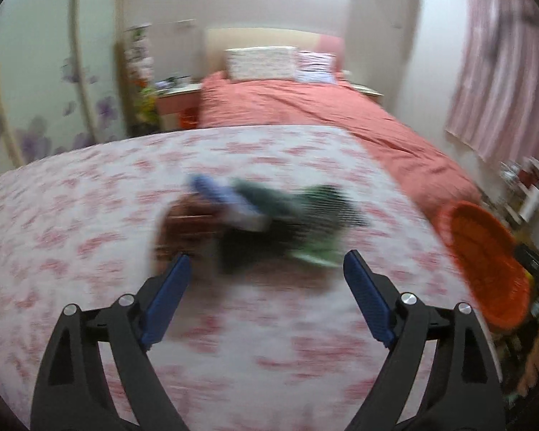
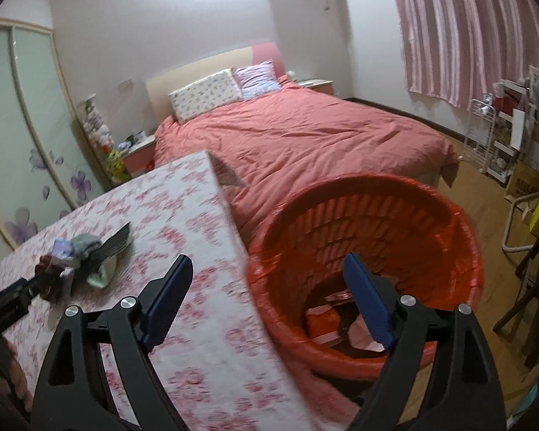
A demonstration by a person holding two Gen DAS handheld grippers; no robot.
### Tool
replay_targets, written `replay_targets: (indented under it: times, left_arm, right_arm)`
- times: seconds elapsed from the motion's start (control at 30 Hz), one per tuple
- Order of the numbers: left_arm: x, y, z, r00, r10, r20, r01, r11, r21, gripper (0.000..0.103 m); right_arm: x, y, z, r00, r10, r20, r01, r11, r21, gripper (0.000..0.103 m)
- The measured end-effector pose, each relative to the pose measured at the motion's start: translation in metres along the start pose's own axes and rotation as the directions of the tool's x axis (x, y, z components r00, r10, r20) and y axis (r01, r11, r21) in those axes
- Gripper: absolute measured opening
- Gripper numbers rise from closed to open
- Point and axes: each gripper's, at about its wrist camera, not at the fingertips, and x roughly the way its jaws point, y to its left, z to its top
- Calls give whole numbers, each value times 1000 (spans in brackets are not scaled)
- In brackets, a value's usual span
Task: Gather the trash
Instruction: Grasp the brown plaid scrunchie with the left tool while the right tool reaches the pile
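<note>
The left gripper hangs over the floral tablecloth with its jaws spread wide and nothing between them. Just beyond its tips, at twelve o'clock, lies a blurred heap of trash: blue, green, dark and brown wrappers. The right gripper, likewise wide apart and empty, straddles the table's edge and the orange basket at two o'clock, where crumpled scraps lie on the bottom. Farther off stands a bed with a coral duvet, pillows at its head.
</note>
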Motion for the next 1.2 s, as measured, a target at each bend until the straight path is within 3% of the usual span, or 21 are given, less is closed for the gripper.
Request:
replay_targets:
  times: [0.2, 0.4, 0.5, 0.53, 0.63, 0.83, 0.97, 1.07, 1.2]
  left_arm:
    - [25, 42, 4, 997, 71, -33, -73, 995, -65, 83]
    - [55, 48, 13, 991, 107, -77, -112, 991, -67, 70]
    - [68, 54, 15, 988, 112, -102, -120, 990, -75, 47]
    - [70, 58, 15, 987, 118, -112, -128, 989, -78, 33]
    - [67, 75, 12, 985, 127, -113, -137, 987, -84, 25]
    - [47, 118, 4, 978, 185, -96, -194, 977, -93, 24]
    - [47, 135, -2, 974, 198, -107, -209, 972, -111, 35]
    - [52, 142, -5, 976, 188, -111, -202, 971, -129, 41]
    - [57, 147, -5, 982, 148, -120, -167, 970, -176, 42]
  right_arm:
    - [9, 27, -8, 998, 38, -50, -41, 998, -44, 85]
    - [17, 49, -13, 995, 56, -82, -63, 995, -81, 85]
    - [20, 57, -15, 993, 63, -95, -71, 993, -90, 85]
    - [21, 59, -16, 993, 65, -99, -75, 993, -93, 85]
    - [23, 68, -18, 991, 76, -107, -87, 990, -109, 85]
    - [27, 91, -22, 987, 106, -121, -122, 983, -135, 85]
    - [30, 118, -25, 981, 141, -136, -162, 973, -165, 85]
    - [31, 139, -26, 977, 162, -137, -187, 962, -197, 84]
    - [36, 167, -23, 973, 185, -136, -213, 949, -234, 80]
